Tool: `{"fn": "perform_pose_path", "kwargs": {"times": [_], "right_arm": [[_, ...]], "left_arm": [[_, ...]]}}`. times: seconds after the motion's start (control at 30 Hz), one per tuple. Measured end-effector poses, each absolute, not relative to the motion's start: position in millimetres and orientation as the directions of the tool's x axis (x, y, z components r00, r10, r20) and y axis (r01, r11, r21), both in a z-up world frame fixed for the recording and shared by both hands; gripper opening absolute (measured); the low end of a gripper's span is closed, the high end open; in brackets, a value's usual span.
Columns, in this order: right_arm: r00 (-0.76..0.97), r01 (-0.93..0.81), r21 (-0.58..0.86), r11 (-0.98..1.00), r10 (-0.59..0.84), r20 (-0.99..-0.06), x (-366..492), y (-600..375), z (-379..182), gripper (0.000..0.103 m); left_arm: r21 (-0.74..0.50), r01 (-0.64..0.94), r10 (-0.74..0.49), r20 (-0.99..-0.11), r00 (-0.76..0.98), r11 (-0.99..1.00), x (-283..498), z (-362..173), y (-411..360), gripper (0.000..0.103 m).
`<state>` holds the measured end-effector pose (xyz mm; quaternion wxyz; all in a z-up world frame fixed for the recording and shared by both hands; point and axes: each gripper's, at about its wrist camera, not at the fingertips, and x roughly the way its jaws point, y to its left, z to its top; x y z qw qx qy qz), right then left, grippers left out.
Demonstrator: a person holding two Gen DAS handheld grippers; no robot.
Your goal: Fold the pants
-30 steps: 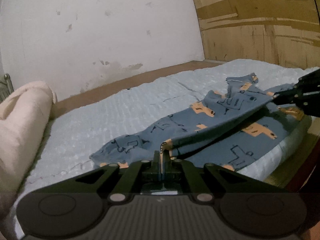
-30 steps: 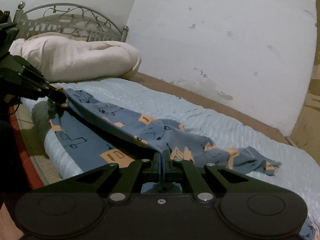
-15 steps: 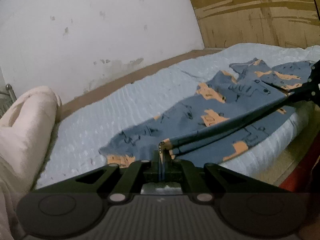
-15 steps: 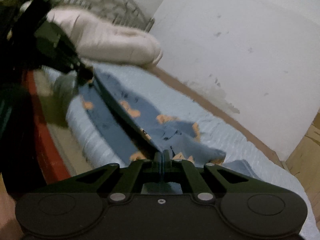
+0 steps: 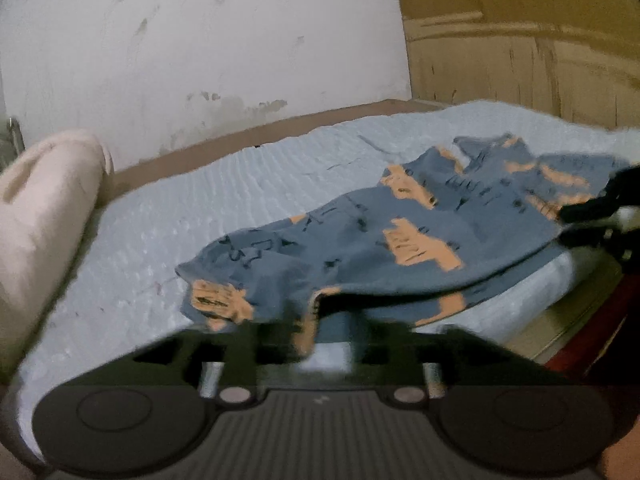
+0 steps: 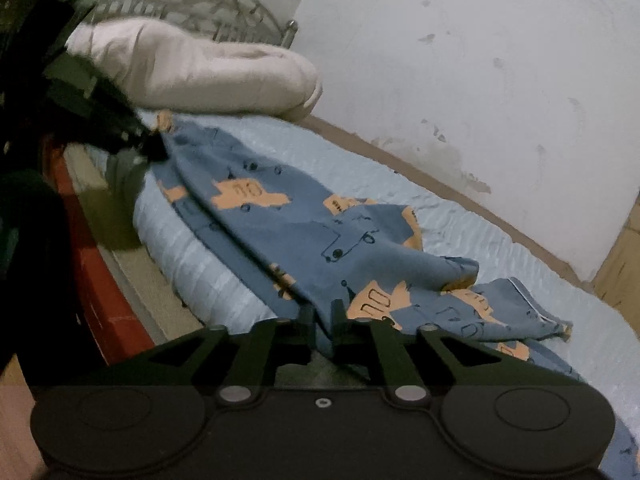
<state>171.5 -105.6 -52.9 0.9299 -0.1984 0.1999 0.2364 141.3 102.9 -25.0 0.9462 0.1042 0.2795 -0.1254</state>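
Observation:
The blue pants (image 5: 400, 240) with orange car prints lie across the pale blue bed, also in the right wrist view (image 6: 320, 240). My left gripper (image 5: 316, 320) has parted jaws with the pants' edge lying between them; it shows blurred in the right wrist view (image 6: 148, 148) at the cloth's far corner. My right gripper (image 6: 320, 312) has its jaws a little apart around a fold of the pants; it shows at the right edge of the left wrist view (image 5: 592, 216).
A cream rolled duvet (image 6: 200, 72) lies at the head of the bed by a metal headboard (image 6: 180, 4). A white wall (image 5: 200, 40) runs behind the mattress (image 5: 200, 220). A red floor strip (image 6: 100, 280) runs beside the bed's near edge.
Both grippers have opened from a tight pinch. The raised taut edge of the pants has dropped and the top layer now lies spread over the lower layer.

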Motion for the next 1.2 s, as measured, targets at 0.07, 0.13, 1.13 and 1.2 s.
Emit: {"fn": "perform_pose_path", "kwargs": {"times": [0.07, 0.13, 1.13, 1.2], "right_arm": [[0.811, -0.507, -0.229, 0.831, 0.370, -0.453, 171.3, -115.0, -48.8, 0.036], [0.818, -0.484, -0.179, 0.856, 0.371, -0.439, 171.1, -127.2, -44.1, 0.053], [0.861, -0.092, 0.125, 0.988, 0.142, -0.489, 212.1, -329.0, -26.1, 0.102], [0.842, -0.139, 0.122, 0.983, 0.182, -0.508, 240.0, -325.6, -15.6, 0.102]], "left_arm": [[0.080, 0.297, -0.209, -0.539, 0.816, 0.952, 135.5, -19.2, 97.0, 0.082], [0.077, 0.311, -0.228, -0.519, 0.824, 0.947, 130.3, -14.9, 83.9, 0.092], [-0.385, 0.474, -0.609, -0.547, 0.574, 0.792, 241.0, -40.3, -113.1, 0.102], [-0.468, 0.427, -0.632, -0.528, 0.567, 0.774, 245.7, -42.2, -104.4, 0.101]]}}
